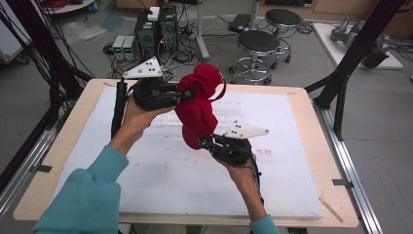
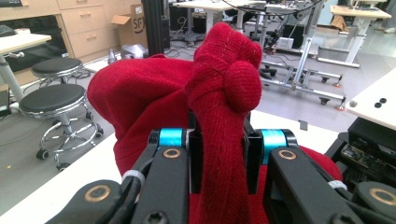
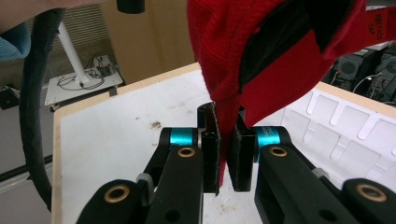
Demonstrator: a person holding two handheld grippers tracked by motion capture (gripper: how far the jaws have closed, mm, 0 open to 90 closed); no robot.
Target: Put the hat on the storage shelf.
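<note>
Red knit garment, white "SF" print on cardboard box

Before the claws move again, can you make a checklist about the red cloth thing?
1. Left claw clamped on the knotted red knitted garment: ok.
2. Right claw pinching the garment's lower edge: ok.
3. Garment lifted off the white padded table cover: ok.
4. Knot undone: not ok, tied tight.
5. Cloth stretched between the two claws: cannot tell.
</note>
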